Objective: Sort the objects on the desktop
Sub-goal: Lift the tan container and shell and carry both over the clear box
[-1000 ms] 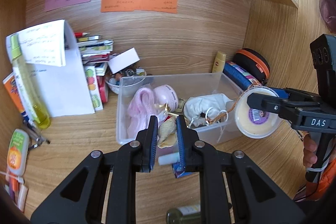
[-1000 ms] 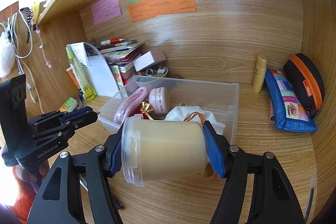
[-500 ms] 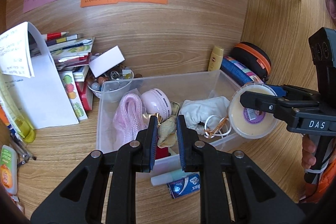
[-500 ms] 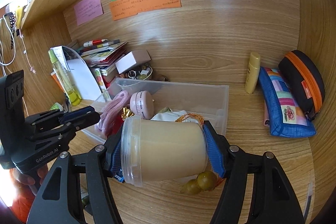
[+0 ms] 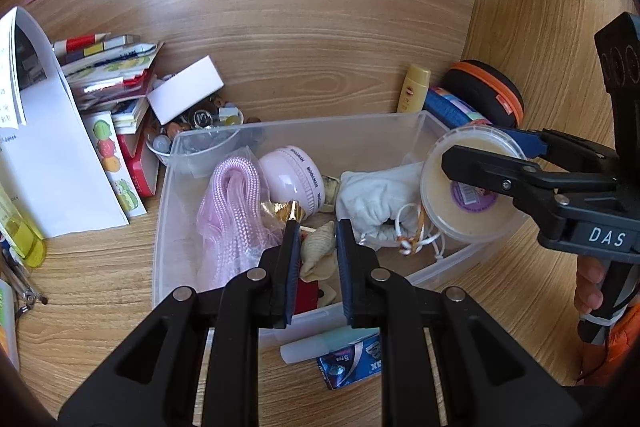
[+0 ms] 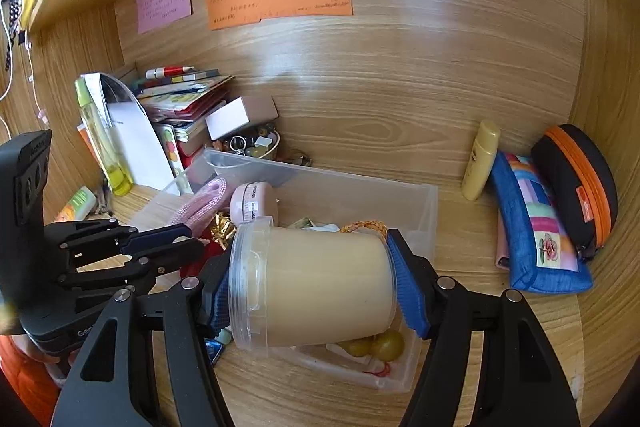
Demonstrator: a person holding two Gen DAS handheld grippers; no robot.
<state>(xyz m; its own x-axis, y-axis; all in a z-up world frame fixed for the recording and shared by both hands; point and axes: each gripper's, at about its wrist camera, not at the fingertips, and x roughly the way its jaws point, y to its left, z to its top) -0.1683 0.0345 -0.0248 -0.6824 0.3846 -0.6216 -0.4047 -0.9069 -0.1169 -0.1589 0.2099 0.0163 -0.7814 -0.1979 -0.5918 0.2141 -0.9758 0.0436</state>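
A clear plastic bin (image 5: 416,131) sits on the wooden desk and holds a pink cord, a pink round case (image 5: 294,179), a white cloth pouch (image 5: 372,191) and a seashell (image 5: 320,247). My right gripper (image 6: 312,291) is shut on a cream jar with a clear lid (image 6: 316,287), held on its side over the bin's right end; the jar also shows in the left wrist view (image 5: 468,195). My left gripper (image 5: 316,239) hovers over the bin's front, its jaws a narrow gap apart and empty, above the seashell.
Books, a white box (image 5: 184,93) and a bowl of trinkets (image 5: 200,123) stand at the back left. A yellow tube (image 6: 480,159), a blue pouch (image 6: 536,223) and a black-orange case (image 6: 576,179) lie at the right. A blue packet (image 5: 352,363) lies before the bin.
Both grippers have moved forward toward the bin. The jar now hangs over the bin's right end, and my left gripper is over the bin's front.
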